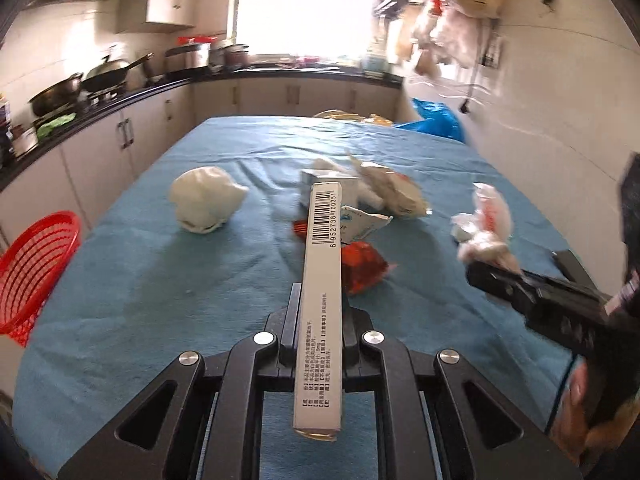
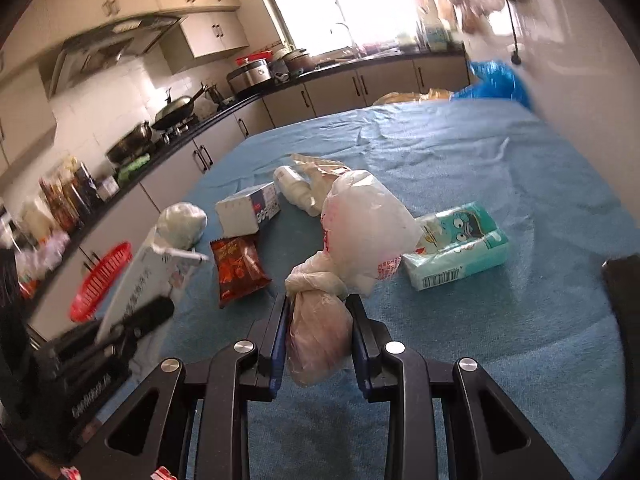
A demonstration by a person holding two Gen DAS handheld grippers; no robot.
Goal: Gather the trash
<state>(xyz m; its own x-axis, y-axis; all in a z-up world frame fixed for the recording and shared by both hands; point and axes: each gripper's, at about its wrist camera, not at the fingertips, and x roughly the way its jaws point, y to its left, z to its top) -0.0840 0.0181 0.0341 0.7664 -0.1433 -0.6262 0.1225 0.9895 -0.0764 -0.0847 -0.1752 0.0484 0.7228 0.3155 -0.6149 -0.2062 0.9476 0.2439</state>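
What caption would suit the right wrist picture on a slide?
Right gripper shut on a knotted plastic bag, lifted over the blue tablecloth strewn with trash.

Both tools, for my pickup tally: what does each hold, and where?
Left tool: long barcode box, gripped mid-length. Right tool: knotted plastic bag, gripped below its knot.

Both grippers, left gripper (image 1: 318,320) and right gripper (image 2: 318,320), seemingly clamped.
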